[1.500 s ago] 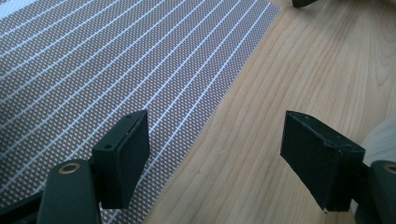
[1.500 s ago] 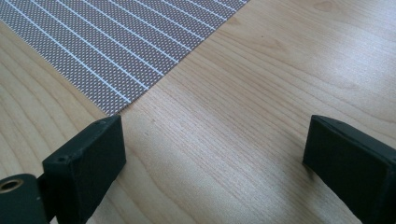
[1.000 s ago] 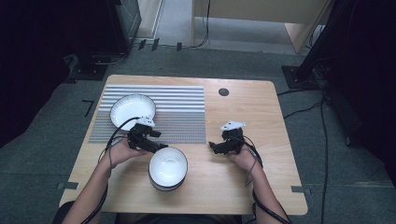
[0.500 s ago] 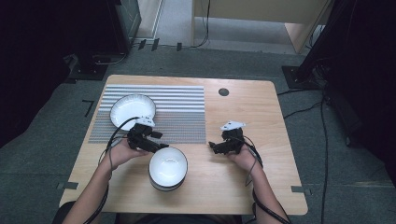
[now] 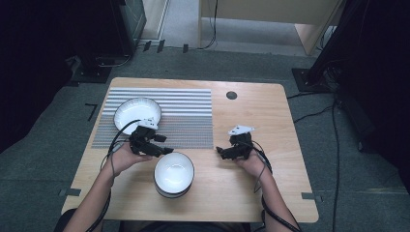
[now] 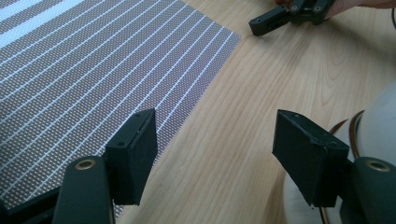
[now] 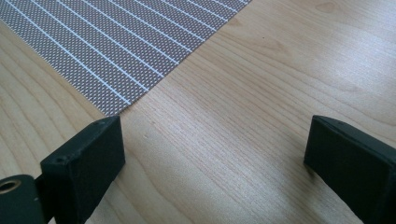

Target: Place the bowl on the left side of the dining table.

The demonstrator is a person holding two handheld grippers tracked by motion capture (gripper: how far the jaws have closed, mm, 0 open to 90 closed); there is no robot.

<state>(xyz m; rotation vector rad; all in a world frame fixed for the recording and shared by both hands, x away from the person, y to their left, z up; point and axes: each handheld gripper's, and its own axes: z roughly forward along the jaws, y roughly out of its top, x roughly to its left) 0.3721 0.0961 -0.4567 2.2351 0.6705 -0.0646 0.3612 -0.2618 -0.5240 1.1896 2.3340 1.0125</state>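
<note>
- Our left gripper (image 5: 164,146), jaws spread and just closing on nothing, sits at 10 o'clock of the white round bowl (image 5: 174,173); no grasp yet.
- Our right gripper (image 5: 223,152) waits at 3 o'clock, jaws spread, empty.

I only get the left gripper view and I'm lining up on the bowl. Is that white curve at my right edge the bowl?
Observer: Yes. In the high view the white bowl stands on the bare wooden table, right beside the left gripper.
Operator: Is there other dishware?
Observer: A white plate lies on the striped placemat, beyond your hand.
Operator: Is the right gripper carrying anything?
Observer: No. In its own view the right gripper has open jaws over bare wood.
</note>
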